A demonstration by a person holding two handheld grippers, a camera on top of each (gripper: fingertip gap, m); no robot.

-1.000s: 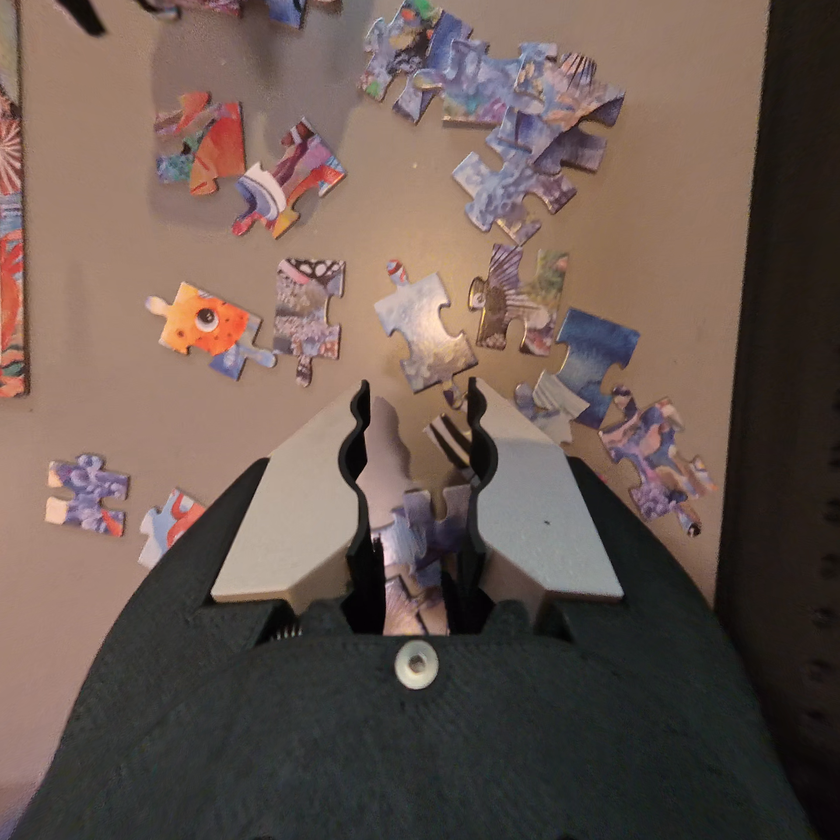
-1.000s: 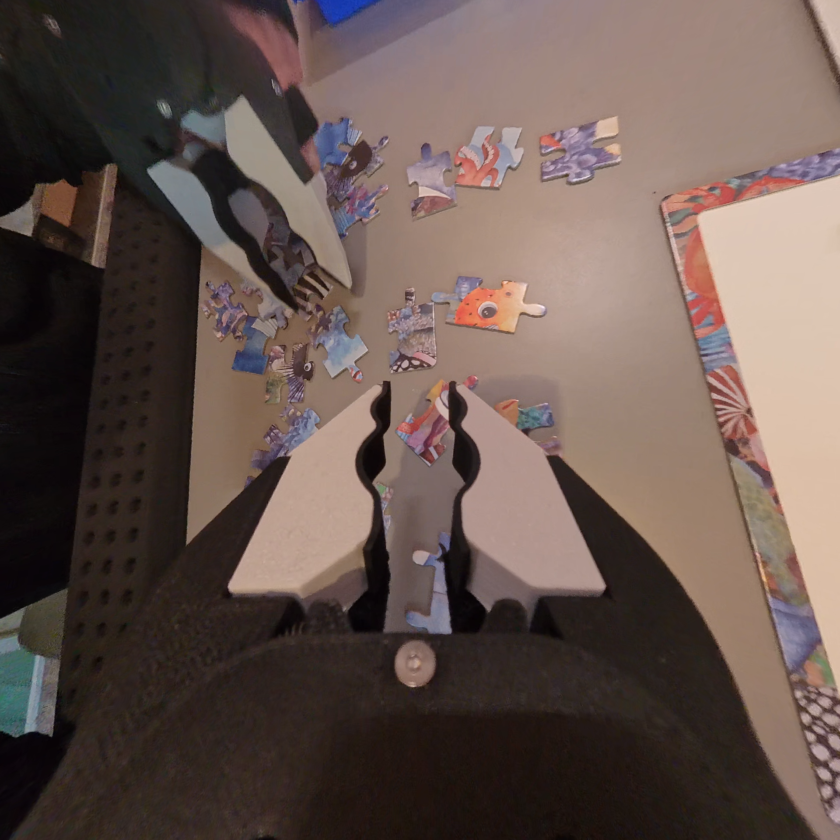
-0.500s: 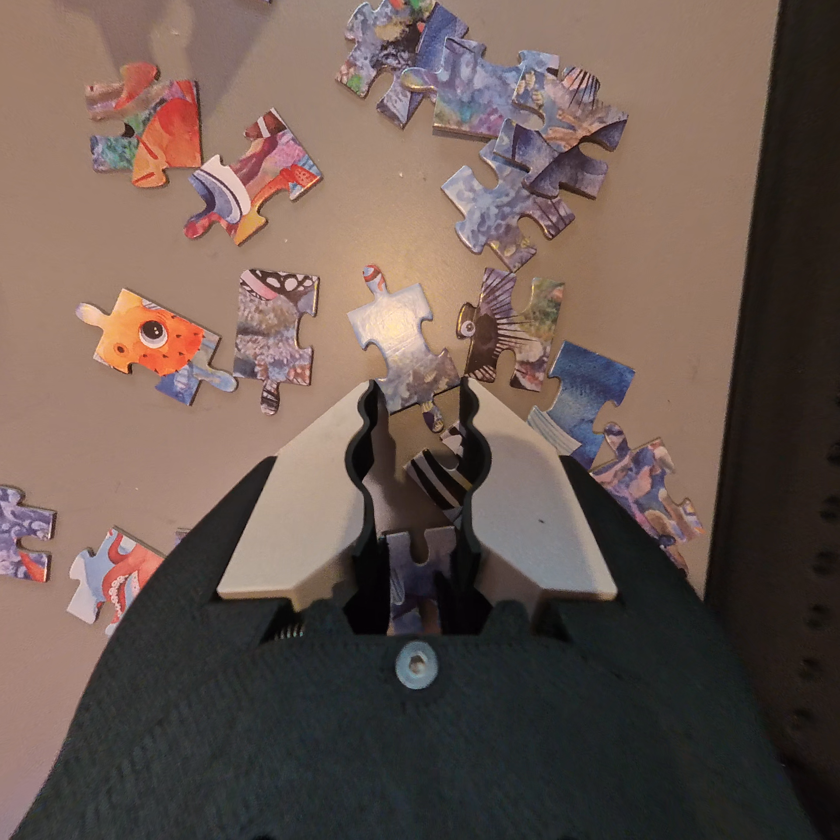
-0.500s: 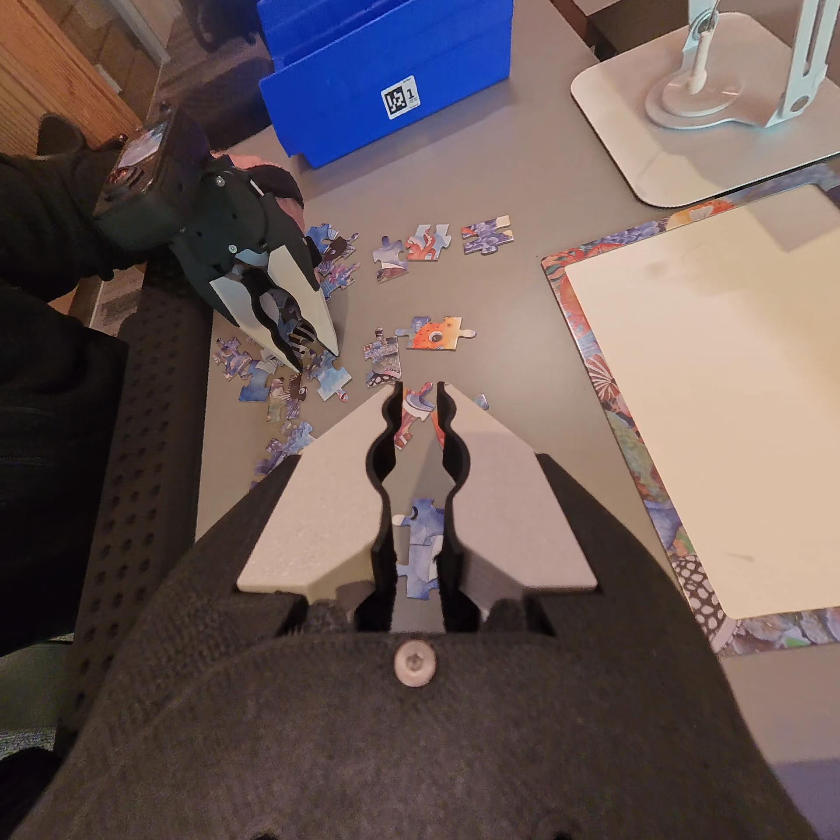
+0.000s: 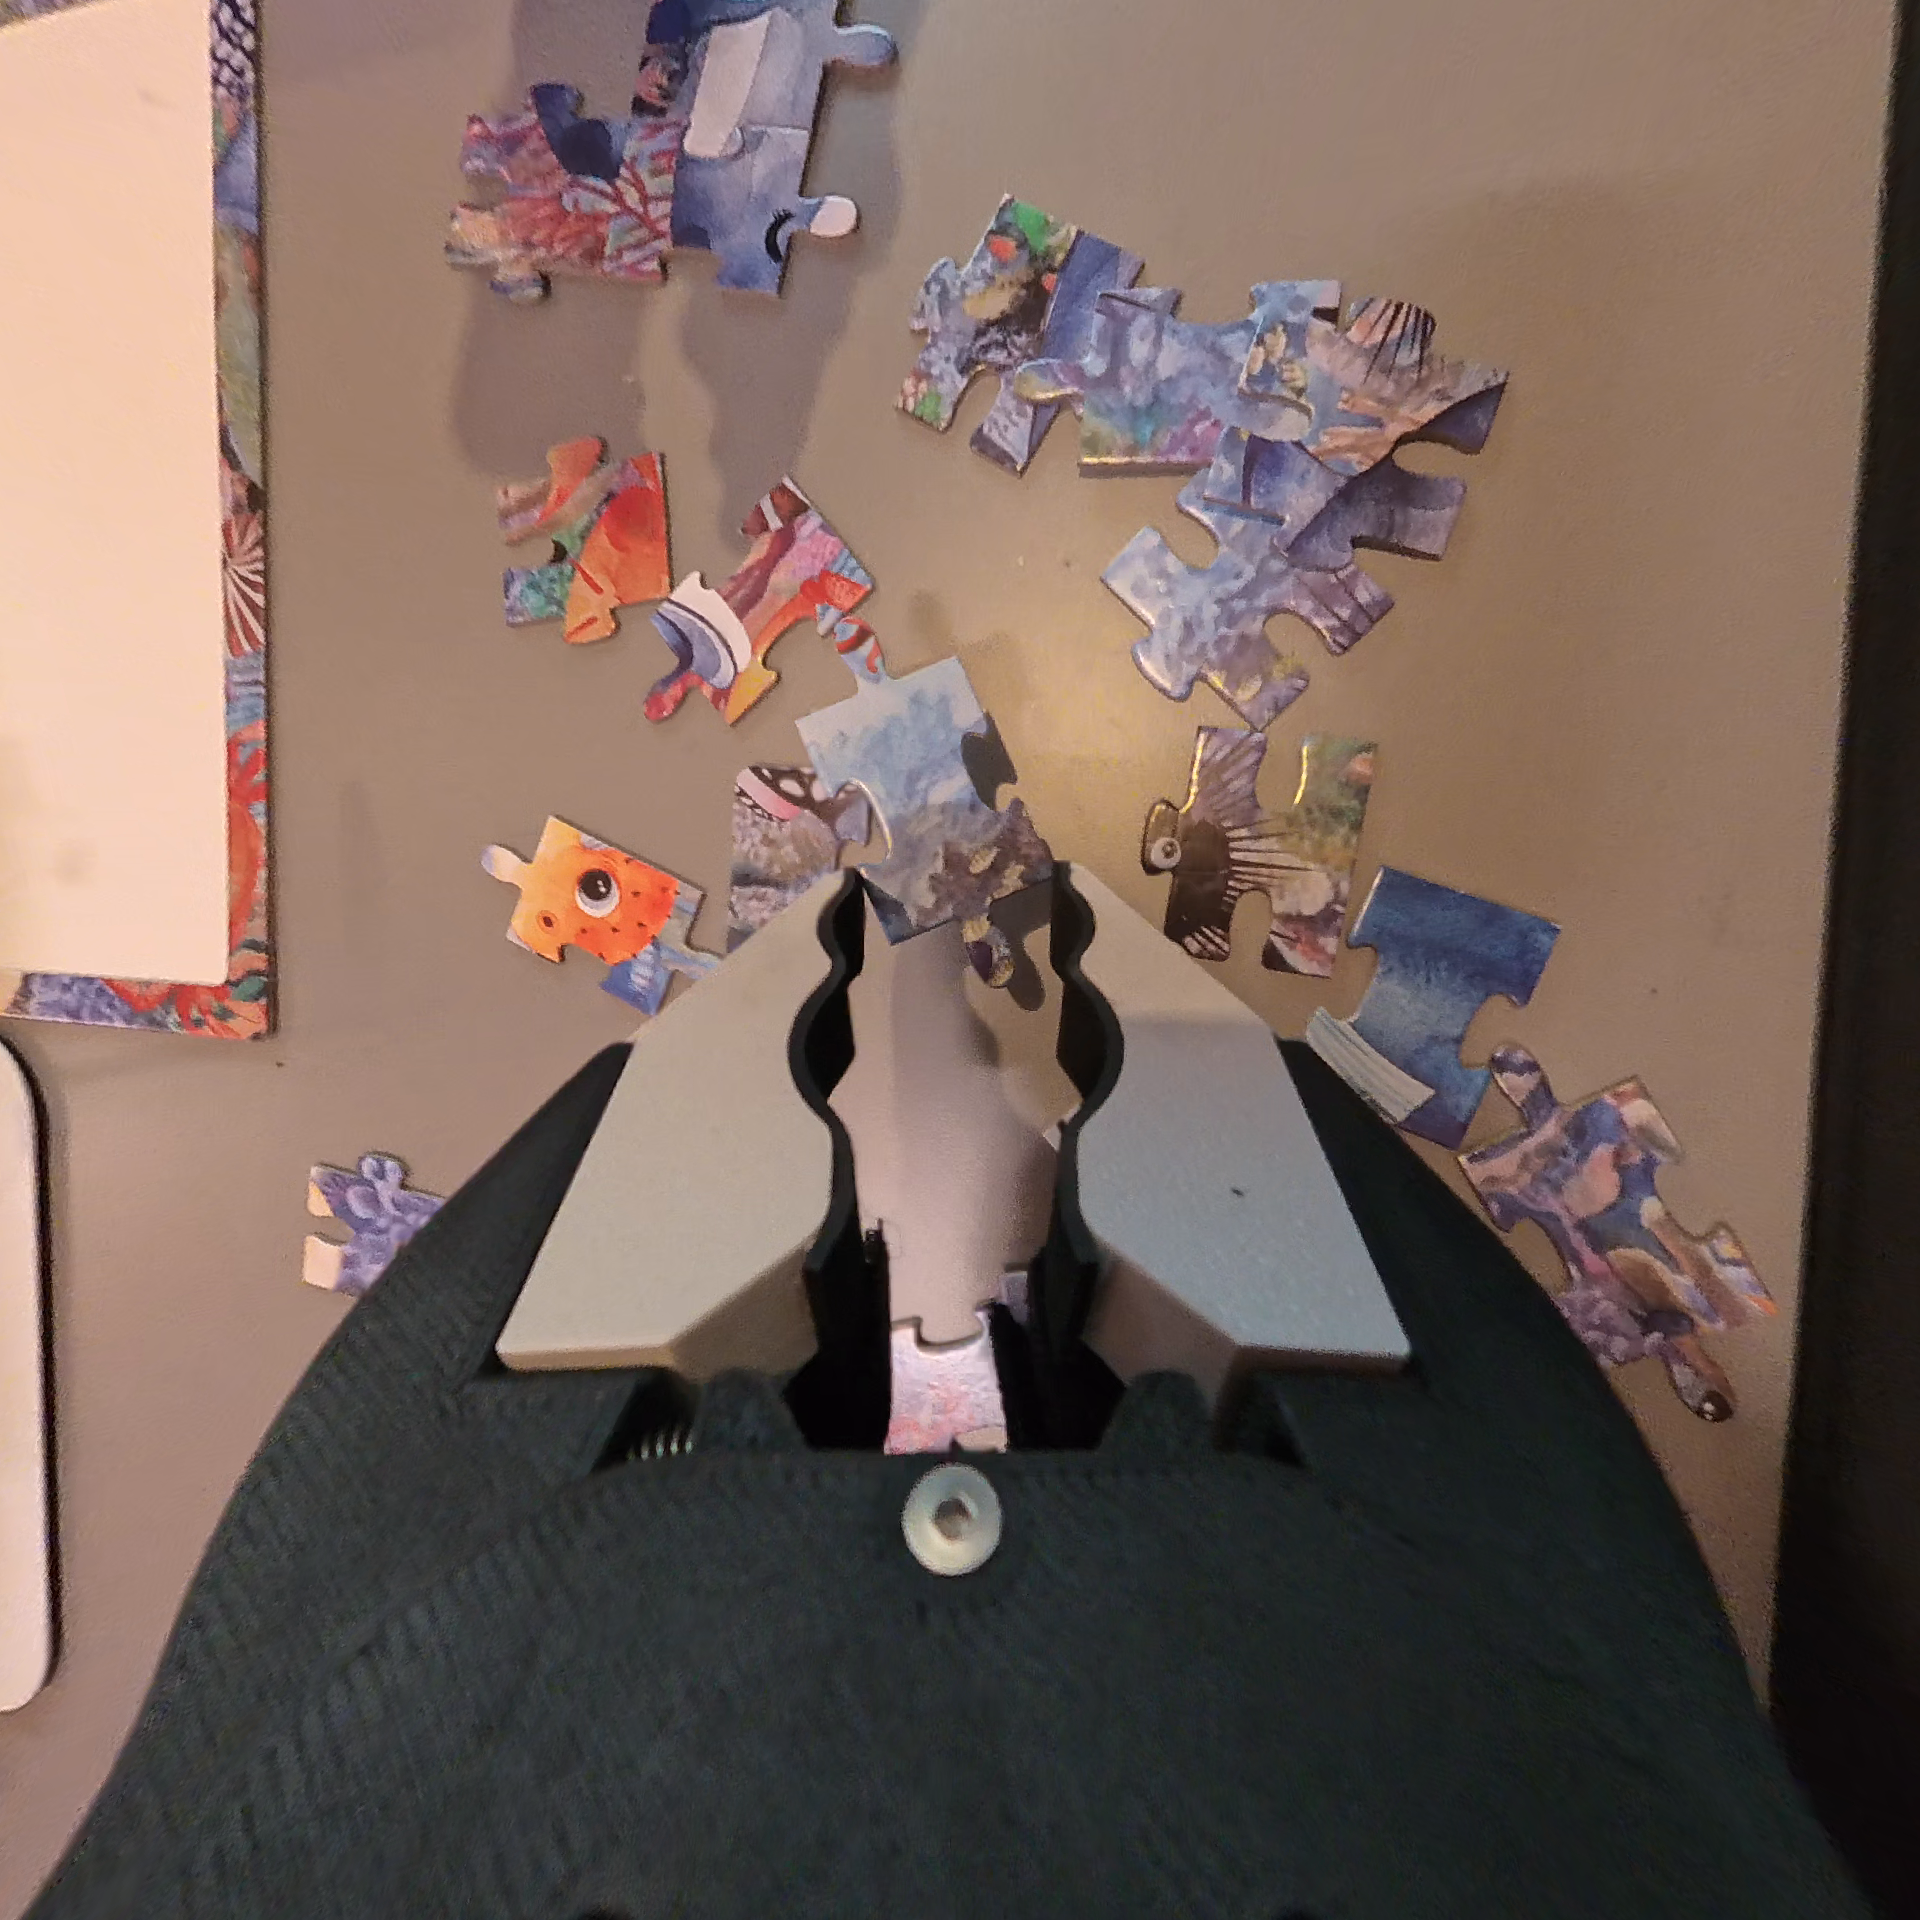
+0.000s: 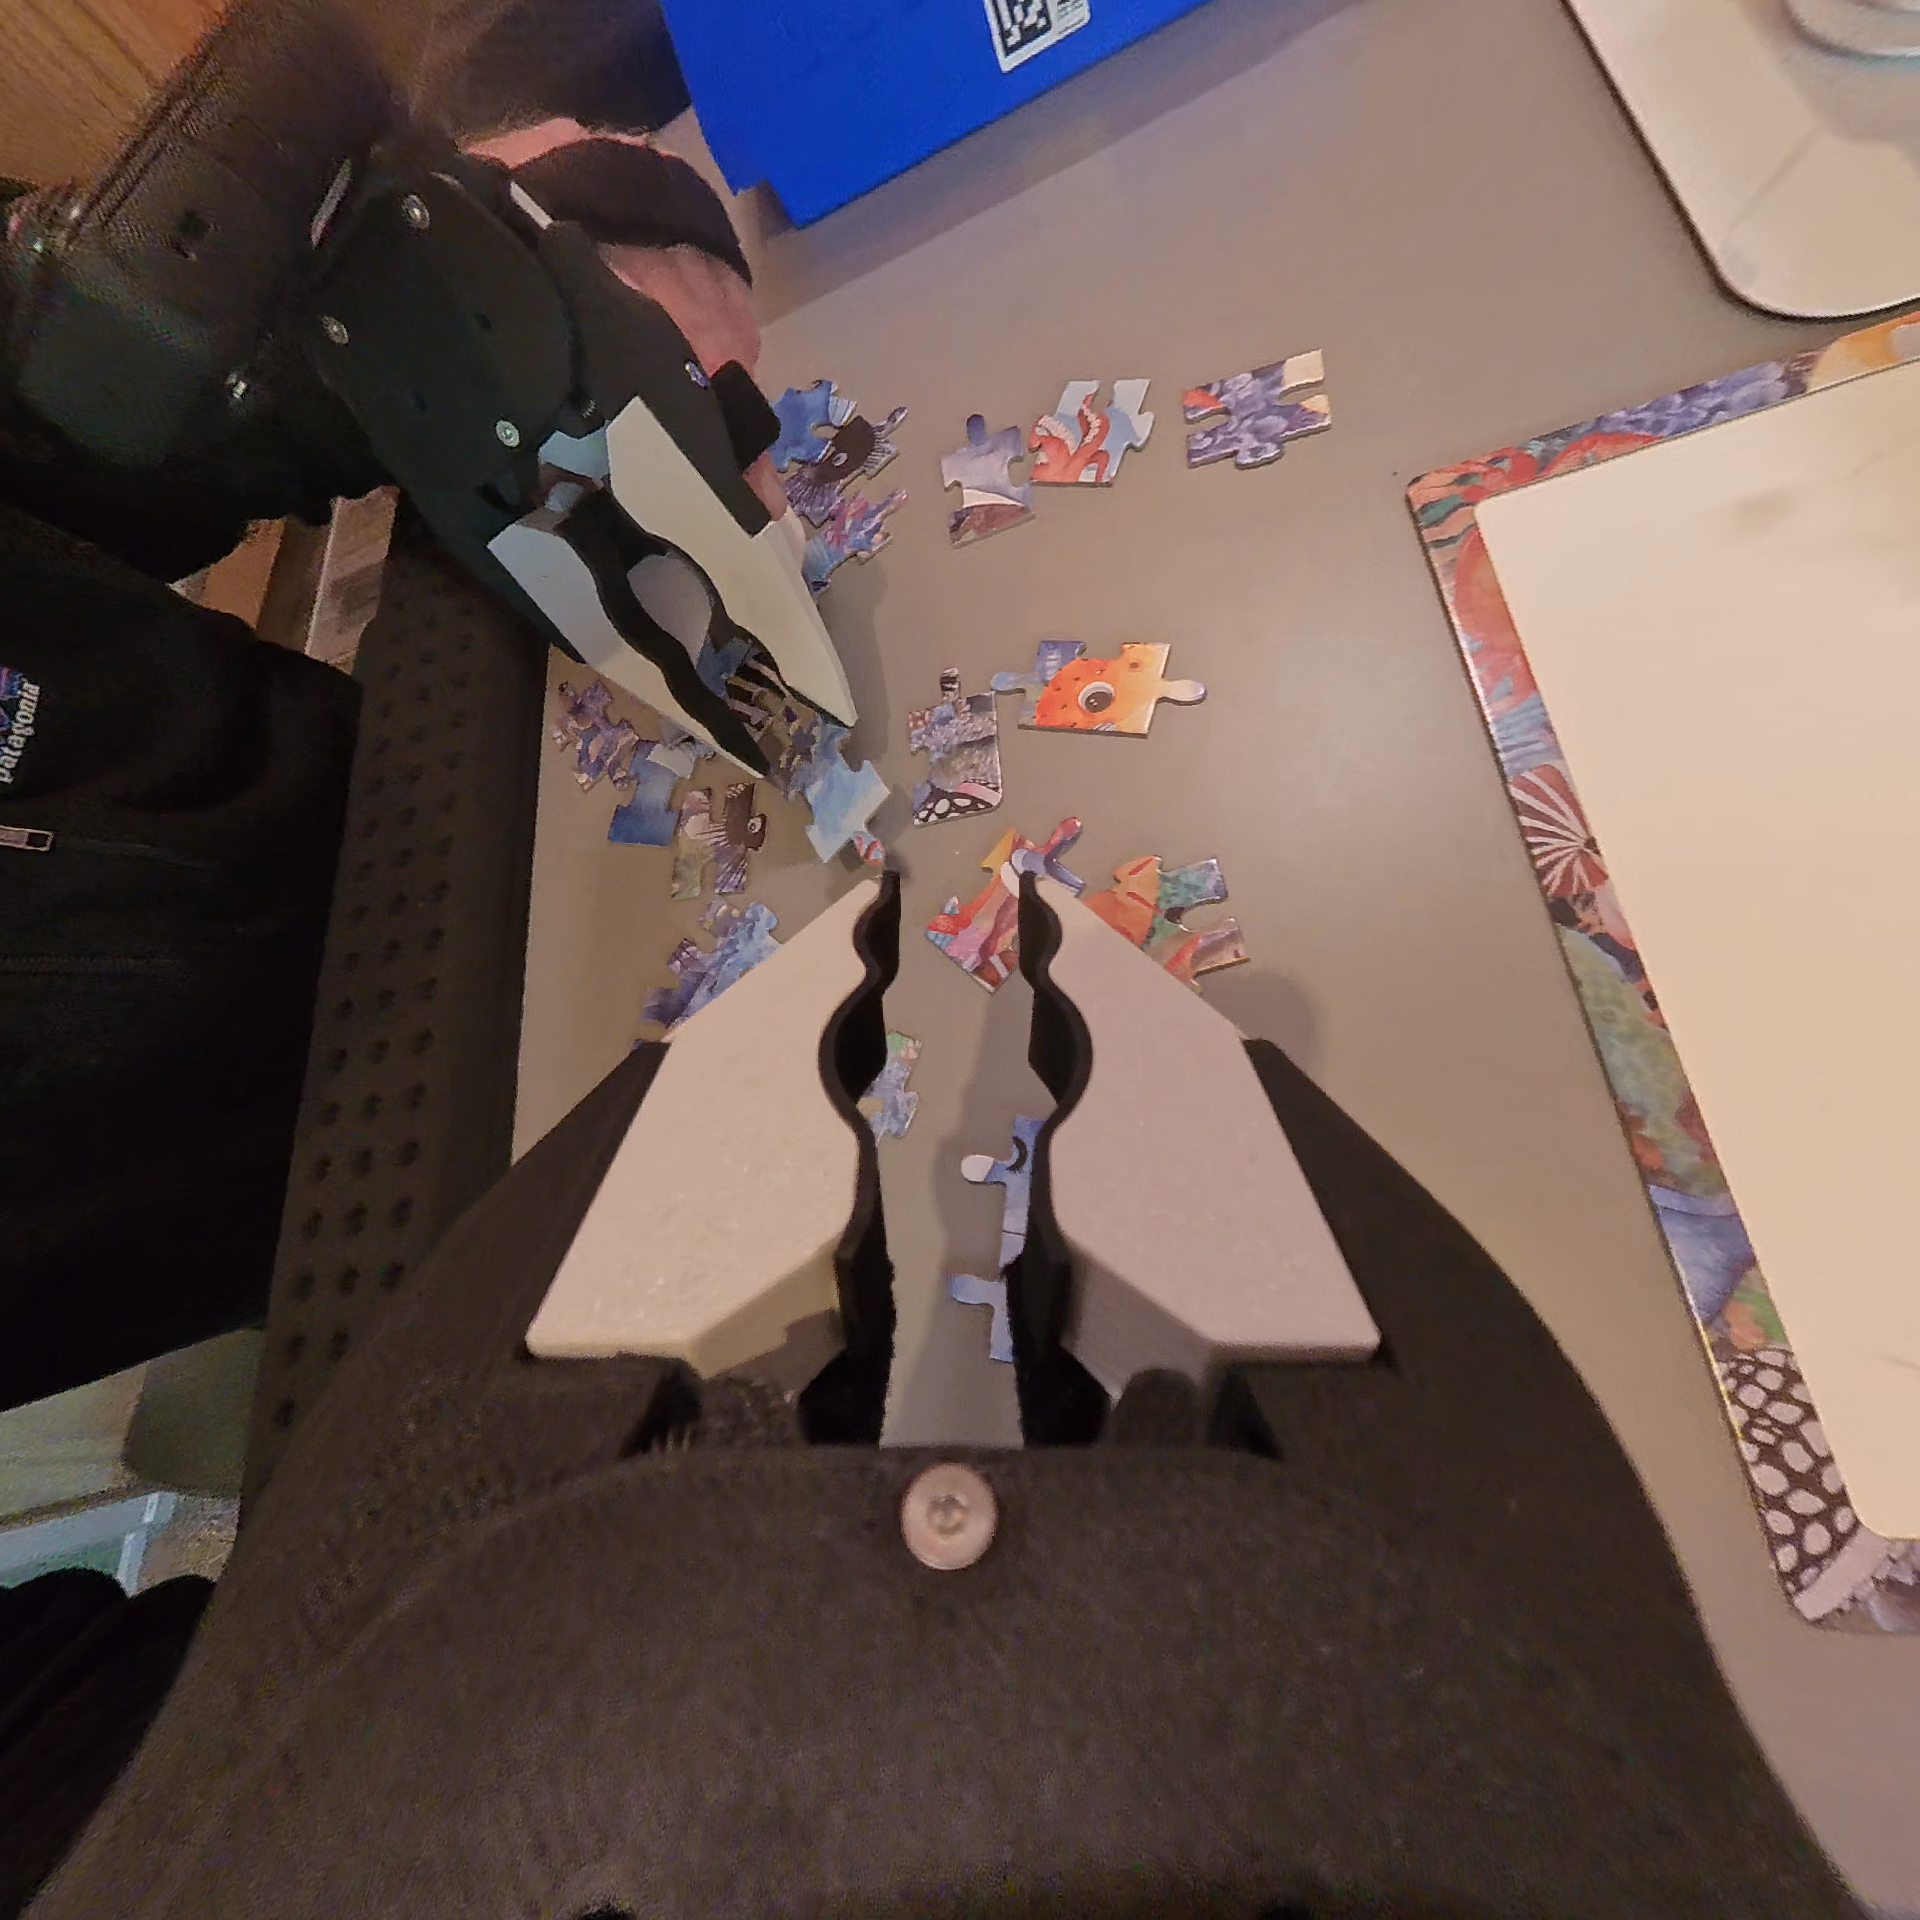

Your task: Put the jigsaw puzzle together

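Surface: grey bench [image 6: 1351,260] strewn with loose jigsaw pieces; a blue bin [image 6: 883,94] stands at the far edge and a dark perforated mat [image 6: 416,935] runs along one side.
Puzzle frame: printed border with a blank cream centre [image 6: 1714,831], no piece yet laid in it; it lies well apart from the loose pieces.
Left gripper [image 5: 954,894]: jaws clenched on a pale blue piece [image 5: 914,790], pinched at its near edge, the rest jutting forward beyond the tips. In the right wrist view the same gripper [image 6: 800,743] tilts down over the pile beside the mat.
Right gripper [image 6: 956,883]: jaws released and empty, hovering above the bench; a red-and-blue piece [image 6: 982,925] lies just beyond the tips.
Other pieces: an orange fish piece [image 5: 592,899] lies face up near the left jaws; a joined blue cluster [image 5: 665,187] rests farther off; overlapping blue pieces [image 5: 1247,416] are heaped toward the mat.
Step, as judged: lifting one piece clear for carrying to the frame.
Risk 1: shallow edge grip; the piece may pivot or slip out during a quick swing.
Risk 2: a striped piece seems to sit just under the tips and could be dragged along.
Risk 3: the grippers are near each other; crossing paths could knock pieces askew.
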